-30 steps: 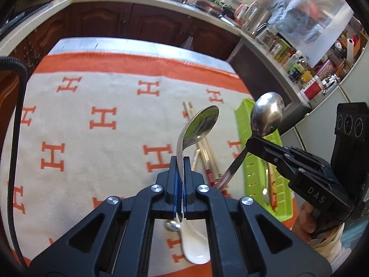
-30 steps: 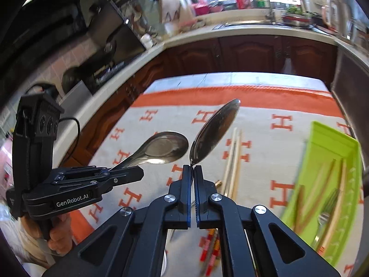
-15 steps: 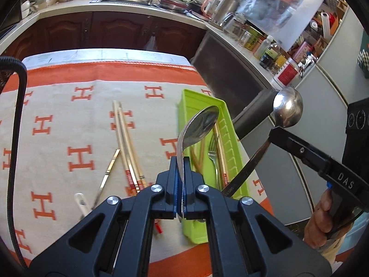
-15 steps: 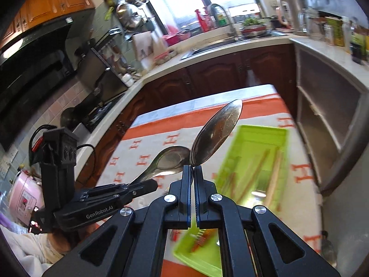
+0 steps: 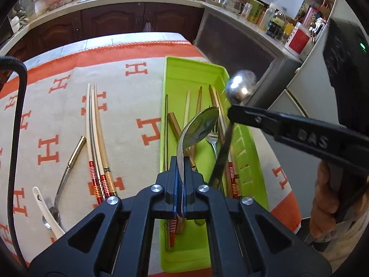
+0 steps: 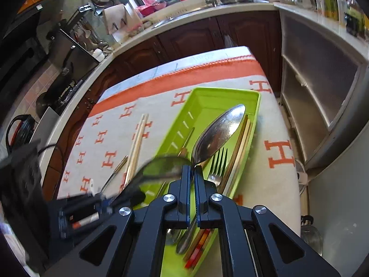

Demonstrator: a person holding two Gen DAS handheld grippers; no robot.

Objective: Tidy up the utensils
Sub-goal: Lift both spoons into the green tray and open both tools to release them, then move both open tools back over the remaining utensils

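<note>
- The left gripper [image 5: 182, 173] is clamping fully shut on the handle of a steel spoon [image 5: 199, 127]; the bowl is pointing up and away, hanging over the green tray [image 5: 191, 69].
- The right gripper [image 6: 192, 173] is likewise pinching shut on a second spoon [image 6: 219, 133]; its long axis is running along the tray's length, directly above the fork [image 6: 218, 161] and chopsticks [image 6: 239, 143] lying inside.
- Both spoons are sitting above the tray, so lowering looks like the coming move; neither hand is clearly nearer.
- Loose chopsticks [image 5: 94, 138] are lying on the H-patterned cloth [image 5: 136, 69]; "DAS" is showing on the right gripper's finger.
</note>
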